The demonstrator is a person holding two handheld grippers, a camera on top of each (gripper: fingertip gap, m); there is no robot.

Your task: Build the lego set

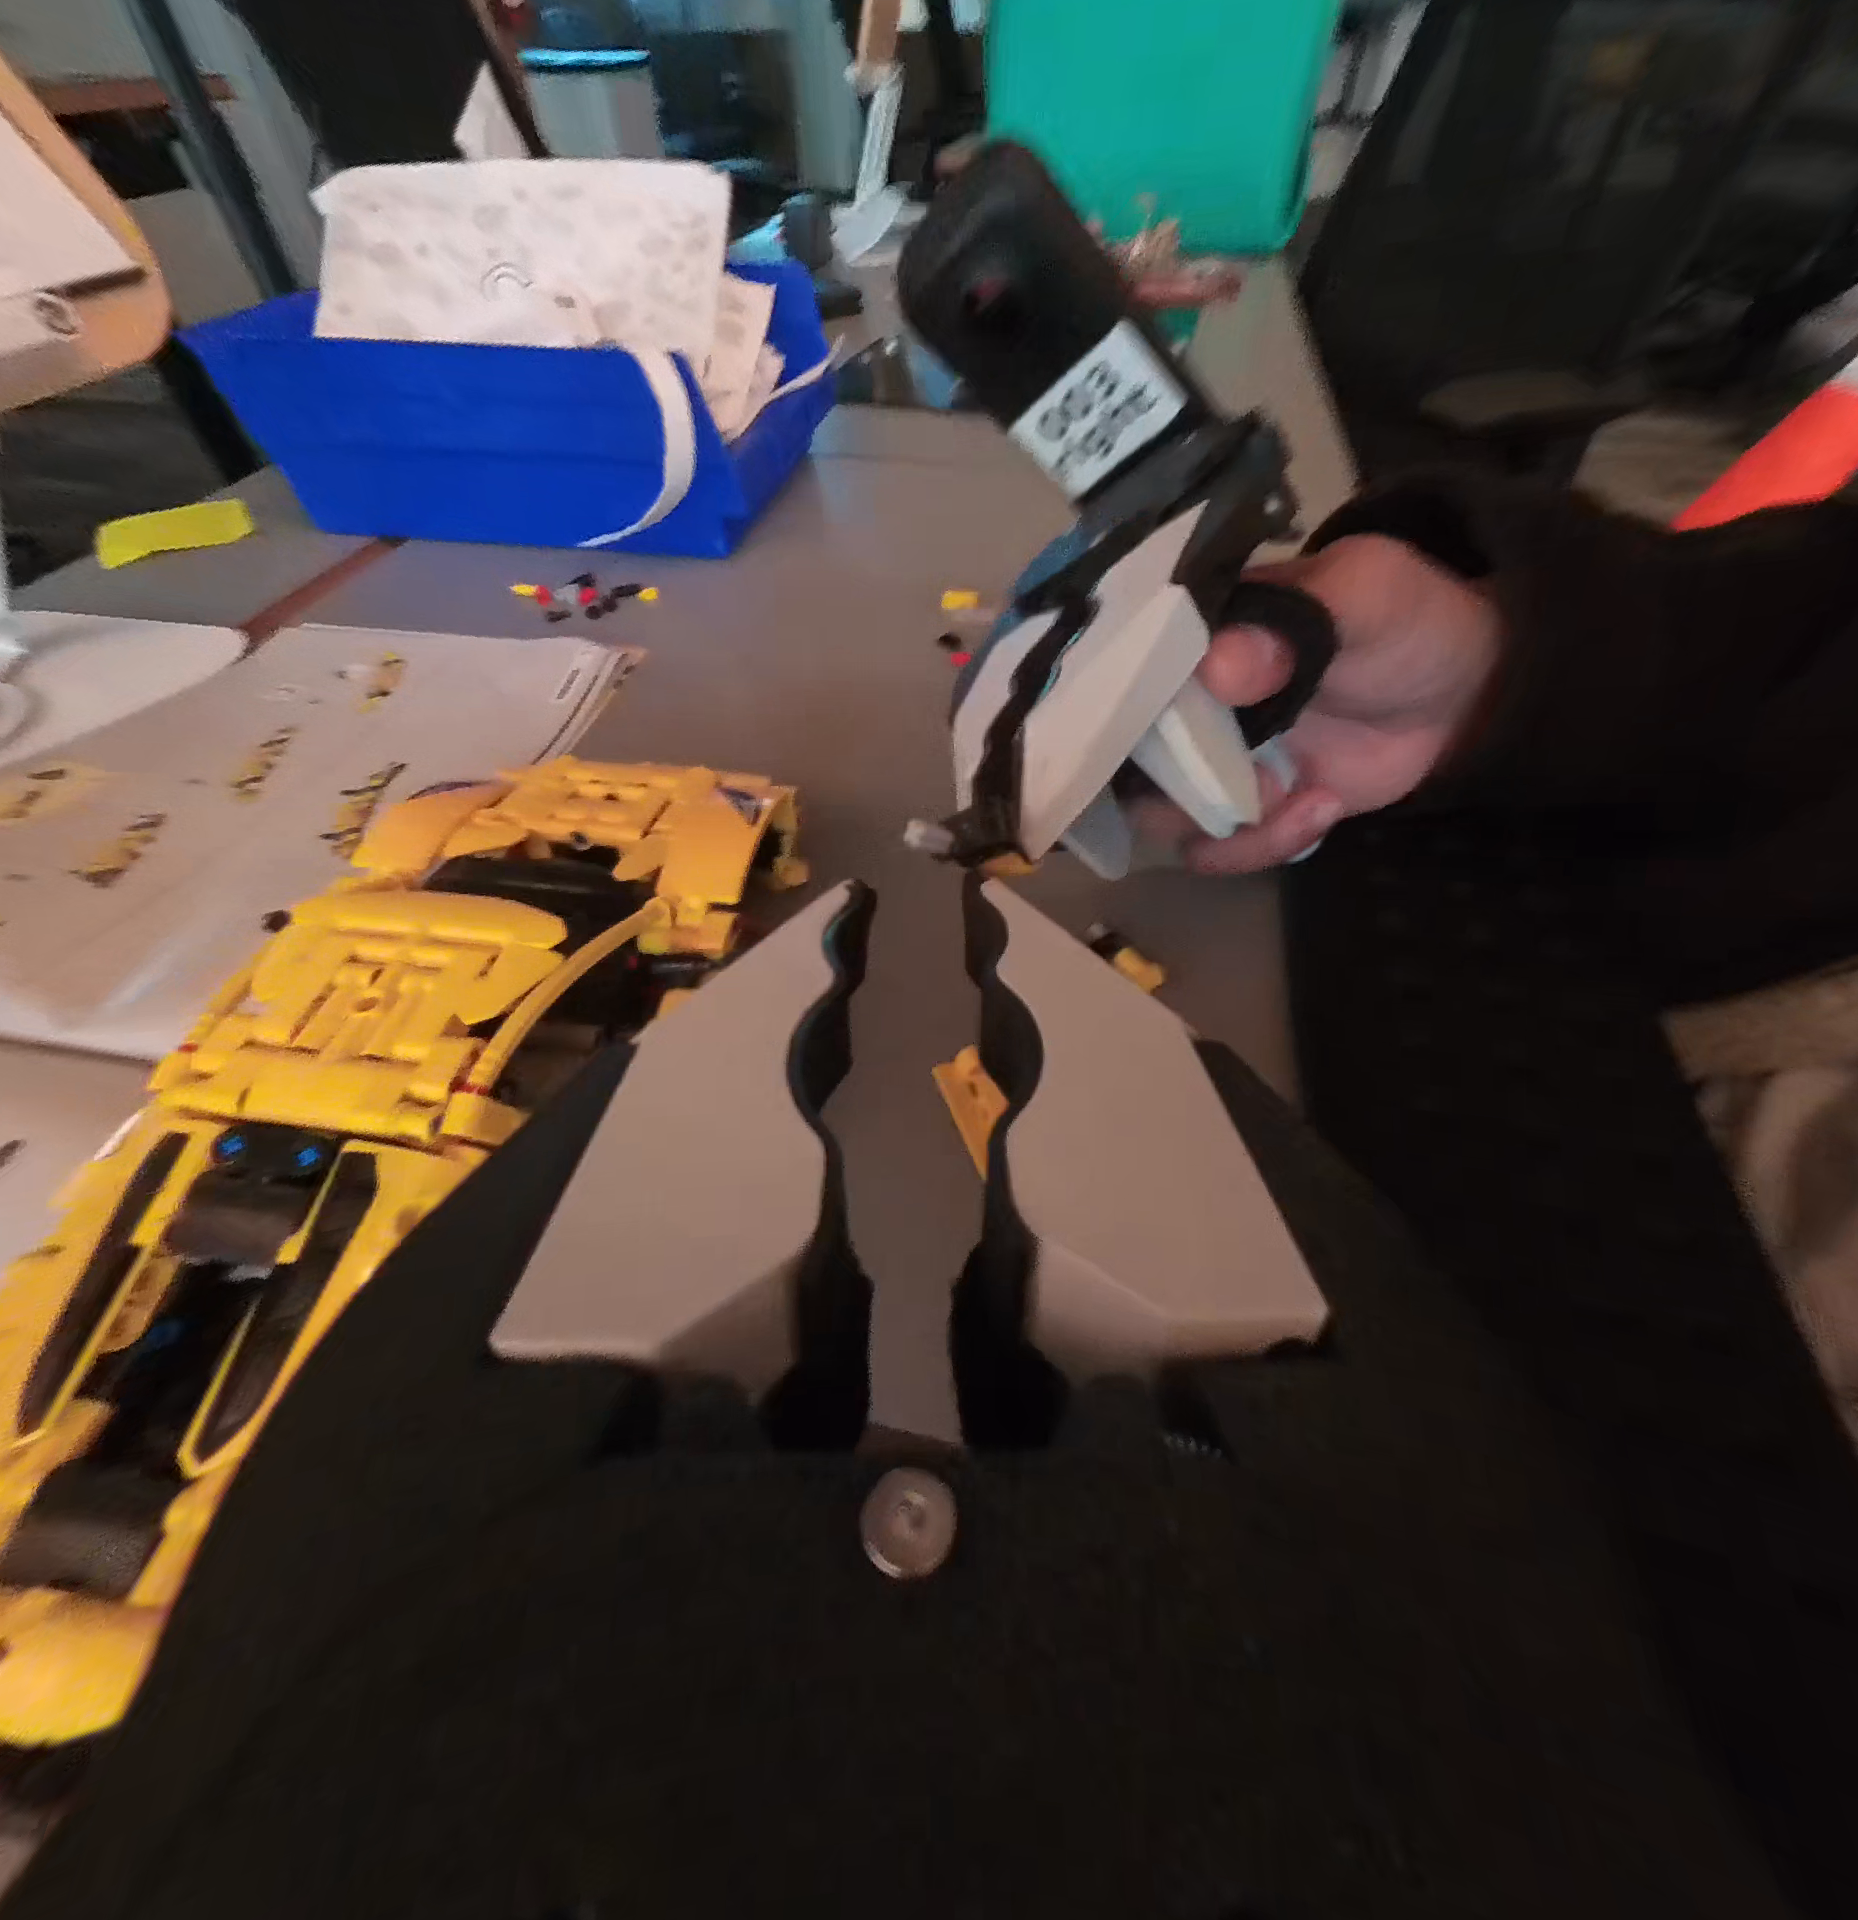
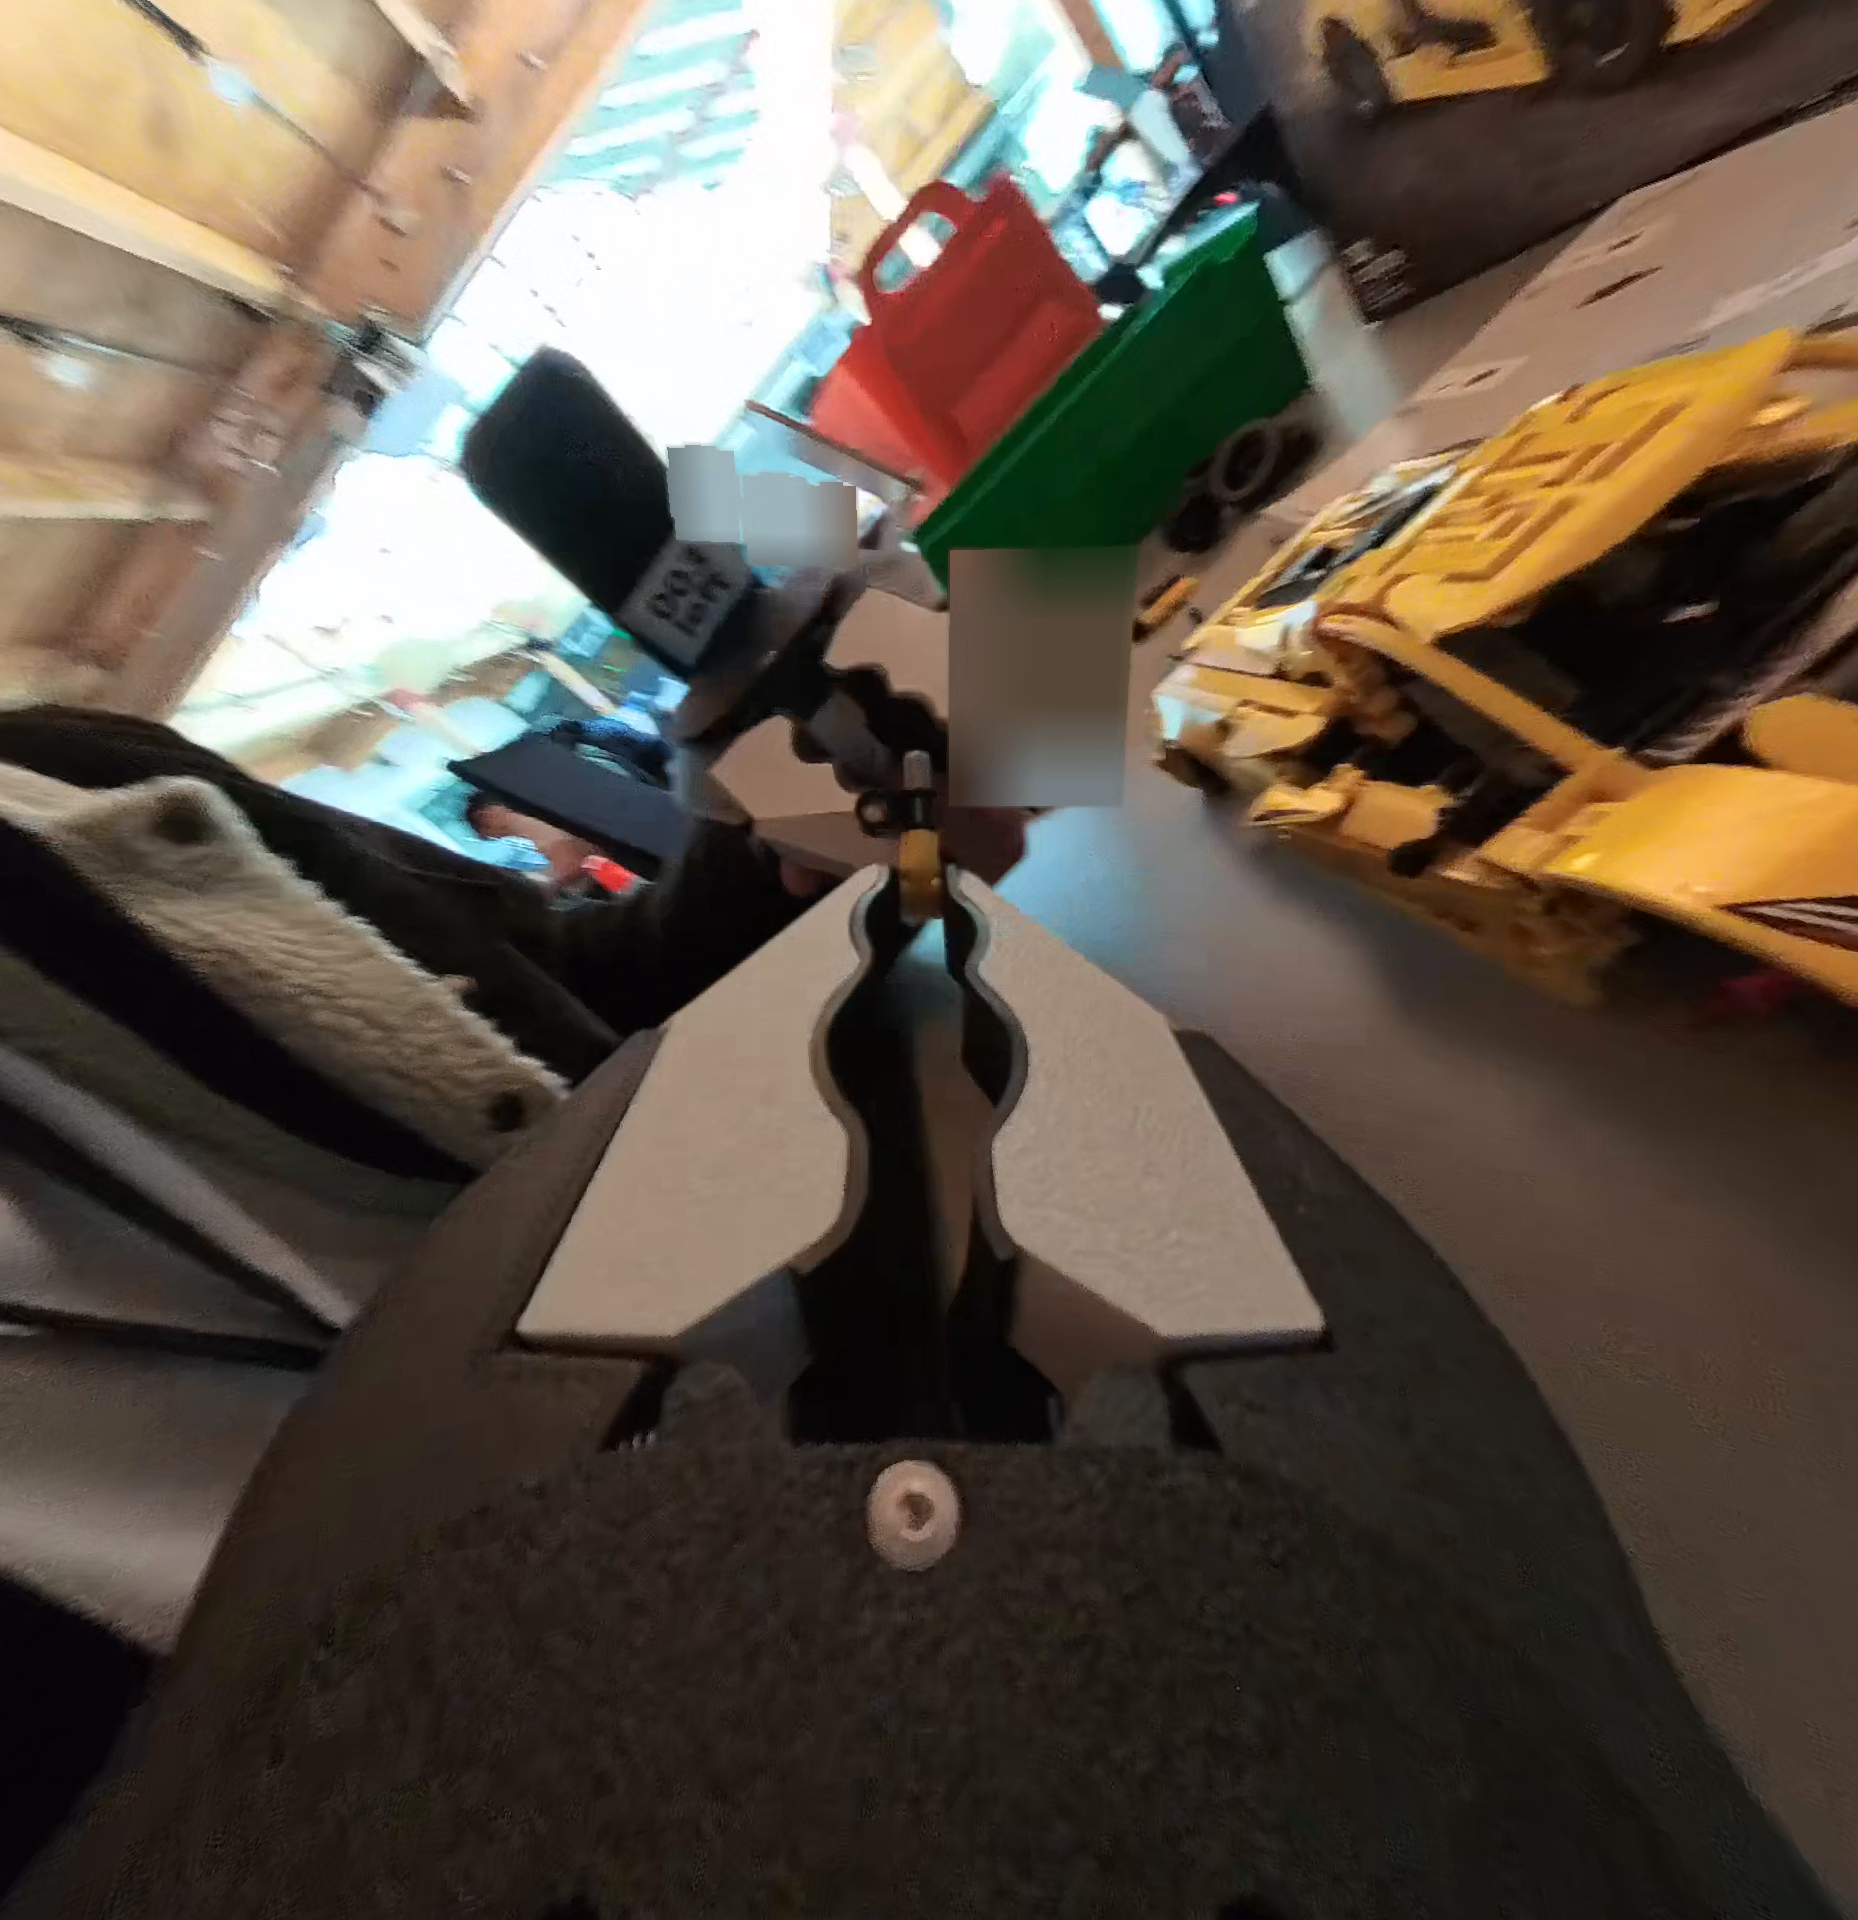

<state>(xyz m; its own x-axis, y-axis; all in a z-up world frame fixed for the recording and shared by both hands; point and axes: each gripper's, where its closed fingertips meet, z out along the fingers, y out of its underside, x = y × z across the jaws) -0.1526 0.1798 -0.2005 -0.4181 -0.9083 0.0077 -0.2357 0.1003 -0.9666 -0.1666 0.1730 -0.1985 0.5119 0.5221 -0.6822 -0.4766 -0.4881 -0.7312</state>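
Observation:
A yellow lego car (image 1: 437, 987), partly built, lies on the grey table (image 1: 800, 675) to the left of my left gripper (image 1: 917, 899). The left gripper's jaws stand a little apart with nothing between them. My right gripper (image 2: 920, 883) is shut on a small yellow lego piece (image 2: 920, 868) with a black connector and a grey pin on its end. In the left wrist view the right gripper (image 1: 972, 842) hangs just beyond my left fingertips, held by a hand (image 1: 1361, 686). The car also shows in the right wrist view (image 2: 1527, 727).
An open instruction booklet (image 1: 229, 779) lies behind the car. A blue bin (image 1: 509, 447) holds paper bags. Loose small pieces (image 1: 582, 597) and yellow pieces (image 1: 966, 1096) lie on the table. A green bin (image 2: 1112, 416), a red bag (image 2: 956, 301) and black tyres (image 2: 1237, 468) stand farther off.

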